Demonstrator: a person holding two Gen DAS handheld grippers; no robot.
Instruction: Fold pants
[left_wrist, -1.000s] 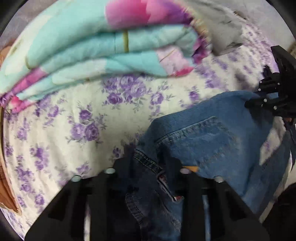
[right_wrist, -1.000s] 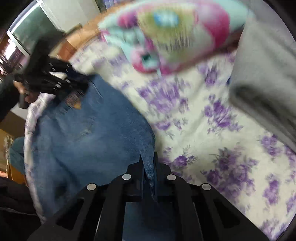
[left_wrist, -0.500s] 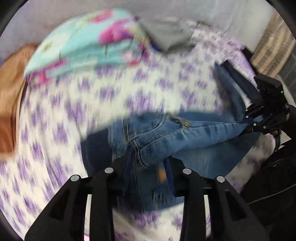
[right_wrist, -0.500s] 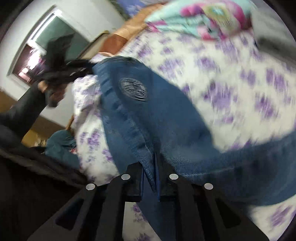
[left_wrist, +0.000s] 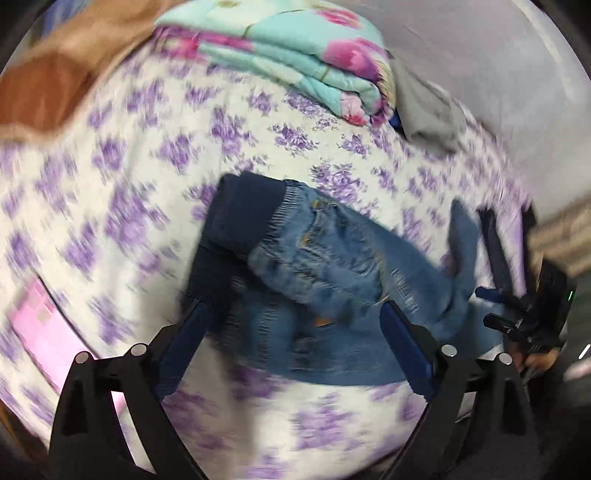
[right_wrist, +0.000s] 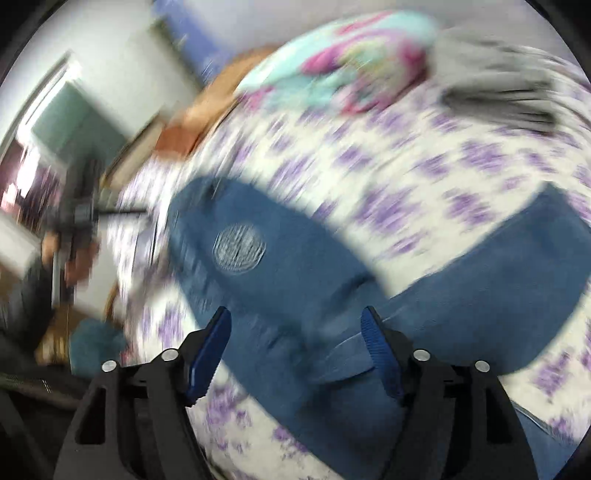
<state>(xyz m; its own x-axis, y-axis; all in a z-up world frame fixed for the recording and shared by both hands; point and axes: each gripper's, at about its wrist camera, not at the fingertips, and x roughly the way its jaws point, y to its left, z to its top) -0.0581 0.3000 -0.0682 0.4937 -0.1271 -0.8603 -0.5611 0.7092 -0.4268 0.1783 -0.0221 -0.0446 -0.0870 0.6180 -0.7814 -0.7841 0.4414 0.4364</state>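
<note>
Both grippers, left gripper (left_wrist: 295, 332) and right gripper (right_wrist: 295, 343), have their jaws spread and hold nothing. Just ahead of both, the blue denim pants (left_wrist: 317, 269) lie bunched on the white bedsheet with purple flowers (left_wrist: 155, 155). Risk, I think: closing on bunched layers would pinch several together and spoil the fold.
</note>
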